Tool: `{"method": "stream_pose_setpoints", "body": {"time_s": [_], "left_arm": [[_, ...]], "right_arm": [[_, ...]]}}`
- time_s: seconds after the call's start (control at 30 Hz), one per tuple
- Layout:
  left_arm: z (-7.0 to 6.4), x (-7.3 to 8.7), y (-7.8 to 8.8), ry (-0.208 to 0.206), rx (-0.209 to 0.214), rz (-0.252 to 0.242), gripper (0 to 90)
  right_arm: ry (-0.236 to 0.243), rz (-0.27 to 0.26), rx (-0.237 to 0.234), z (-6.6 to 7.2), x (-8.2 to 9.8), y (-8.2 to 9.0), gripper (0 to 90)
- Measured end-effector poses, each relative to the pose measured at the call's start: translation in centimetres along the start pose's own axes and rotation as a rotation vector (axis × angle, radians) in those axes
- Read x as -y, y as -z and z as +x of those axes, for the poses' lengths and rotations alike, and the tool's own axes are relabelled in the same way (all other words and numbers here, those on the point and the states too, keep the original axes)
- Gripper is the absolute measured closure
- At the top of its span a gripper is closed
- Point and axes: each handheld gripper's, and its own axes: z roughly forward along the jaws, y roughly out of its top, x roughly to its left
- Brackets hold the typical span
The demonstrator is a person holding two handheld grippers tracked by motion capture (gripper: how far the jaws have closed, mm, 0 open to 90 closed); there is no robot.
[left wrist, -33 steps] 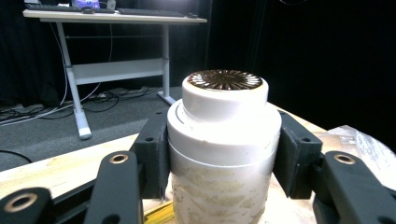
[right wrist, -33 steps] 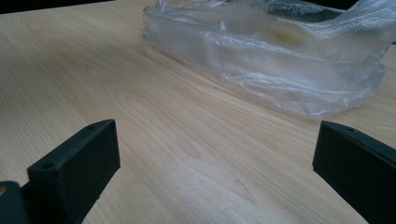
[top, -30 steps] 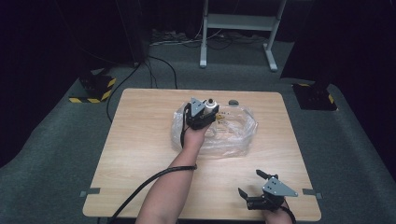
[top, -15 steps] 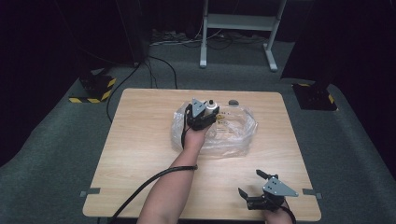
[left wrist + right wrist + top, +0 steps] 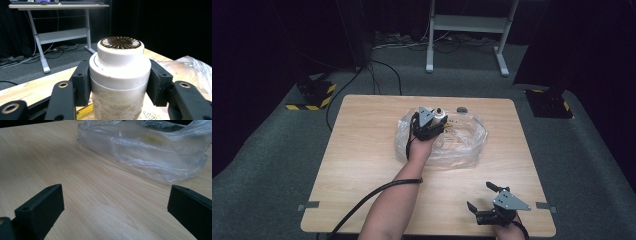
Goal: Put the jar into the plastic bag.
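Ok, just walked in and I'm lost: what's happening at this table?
A person works with a tool in each hand. The left tool is shut on a white-capped jar over a clear plastic bag at the middle of the wooden table. The right tool sits open and empty near the table's front edge.

COLOURS AND PATTERNS

White jar, dark bronze radial-ribbed cap top, cream speckled fill below. Black jaws both grippers. Clear crinkled plastic bag, yellowish tint inside. Light wood-grain table. Grey carpet floor; yellow-black striped block at 10 o'clock. White desk frame at 12.
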Motion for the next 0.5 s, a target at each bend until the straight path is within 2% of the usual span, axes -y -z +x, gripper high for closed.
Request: {"method": "stream_pose_setpoints", "body": {"time_s": [0.17, 0.37, 0.5], "left_arm": [[-0.13, 0.12, 0.09, -0.015, 0.005, 0.003, 45.7], [0.08, 0.28, 0.06, 0.011, 0.026, 0.011, 44.6], [0.4, 0.41, 0.25, 0.034, 0.048, 0.03, 32.0]], "right_arm": [[-0.002, -0.001, -0.001, -0.01, 0.01, 0.02, 0.4], [-0.008, -0.002, -0.001, -0.05, 0.02, 0.03, 0.4], [-0.008, -0.002, -0.001, -0.02, 0.02, 0.03, 0.4]]}}
